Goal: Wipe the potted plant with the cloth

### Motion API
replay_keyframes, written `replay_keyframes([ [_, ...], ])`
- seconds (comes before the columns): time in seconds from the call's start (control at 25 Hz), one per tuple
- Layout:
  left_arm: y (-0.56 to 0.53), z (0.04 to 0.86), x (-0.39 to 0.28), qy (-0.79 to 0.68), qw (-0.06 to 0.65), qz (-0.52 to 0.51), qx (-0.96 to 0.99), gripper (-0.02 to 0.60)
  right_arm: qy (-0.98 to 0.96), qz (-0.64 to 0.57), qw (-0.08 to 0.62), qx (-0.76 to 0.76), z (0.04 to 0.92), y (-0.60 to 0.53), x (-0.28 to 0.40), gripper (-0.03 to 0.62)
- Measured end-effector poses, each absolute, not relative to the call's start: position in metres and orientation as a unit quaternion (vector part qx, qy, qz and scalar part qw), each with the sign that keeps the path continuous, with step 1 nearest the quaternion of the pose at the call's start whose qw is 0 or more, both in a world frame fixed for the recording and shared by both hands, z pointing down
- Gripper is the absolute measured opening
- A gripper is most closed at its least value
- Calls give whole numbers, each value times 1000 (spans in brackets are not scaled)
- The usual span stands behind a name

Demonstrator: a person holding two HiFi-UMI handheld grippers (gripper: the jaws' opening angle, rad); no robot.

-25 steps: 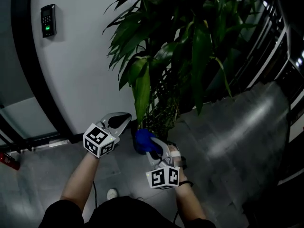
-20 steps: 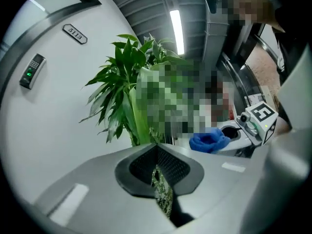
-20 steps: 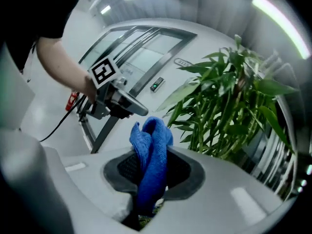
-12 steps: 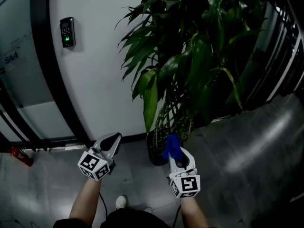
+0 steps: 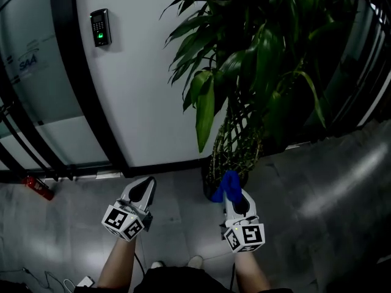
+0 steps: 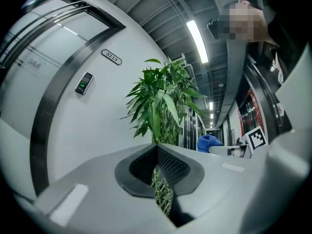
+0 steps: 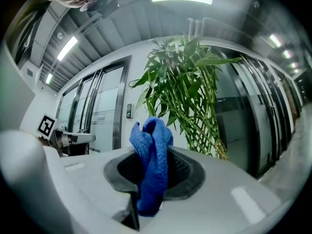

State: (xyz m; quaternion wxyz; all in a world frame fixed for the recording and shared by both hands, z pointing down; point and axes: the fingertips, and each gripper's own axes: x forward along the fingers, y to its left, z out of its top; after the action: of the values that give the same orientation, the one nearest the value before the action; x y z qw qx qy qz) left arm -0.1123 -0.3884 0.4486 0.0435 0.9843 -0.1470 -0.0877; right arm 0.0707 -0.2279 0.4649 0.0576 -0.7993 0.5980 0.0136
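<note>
A tall potted plant [image 5: 256,60] with long green leaves and braided stems stands by the white wall; its dark pot [image 5: 215,177] sits on the floor. In the left gripper view the potted plant [image 6: 163,101] rises ahead, and in the right gripper view the potted plant [image 7: 190,87] does too. My right gripper [image 5: 231,191] is shut on a blue cloth [image 5: 226,185], held low just in front of the pot. The blue cloth [image 7: 152,167] bunches up between the jaws. My left gripper [image 5: 142,190] is shut and holds nothing, left of the pot. The blue cloth [image 6: 209,143] shows at its right.
A white curved wall with a keypad reader [image 5: 100,27] stands behind the plant. A black-framed glass door [image 5: 36,102] is at the left. A red object [image 5: 38,188] lies on the grey floor at left. Dark glass panels [image 5: 366,66] close the right side.
The view has shifted right and back from the plant. Both grippers dropped lower and drew toward me; the right one, with the cloth, turned to point straight at the pot.
</note>
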Motion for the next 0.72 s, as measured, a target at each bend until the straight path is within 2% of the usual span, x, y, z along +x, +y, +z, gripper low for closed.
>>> replay_keyframes([
  [0.24, -382, 424, -137, -140, 46, -127, 981, 6, 575, -1, 106, -811, 451, -221, 49, 91],
  [0.4, -384, 425, -172, -128, 23, -113, 985, 6, 579, 4, 94, -810, 442, -226, 9, 91],
  [0.72, -373, 436, -210, -80, 31, -106, 991, 6, 540, 12, 74, -838, 442, -186, -52, 91],
])
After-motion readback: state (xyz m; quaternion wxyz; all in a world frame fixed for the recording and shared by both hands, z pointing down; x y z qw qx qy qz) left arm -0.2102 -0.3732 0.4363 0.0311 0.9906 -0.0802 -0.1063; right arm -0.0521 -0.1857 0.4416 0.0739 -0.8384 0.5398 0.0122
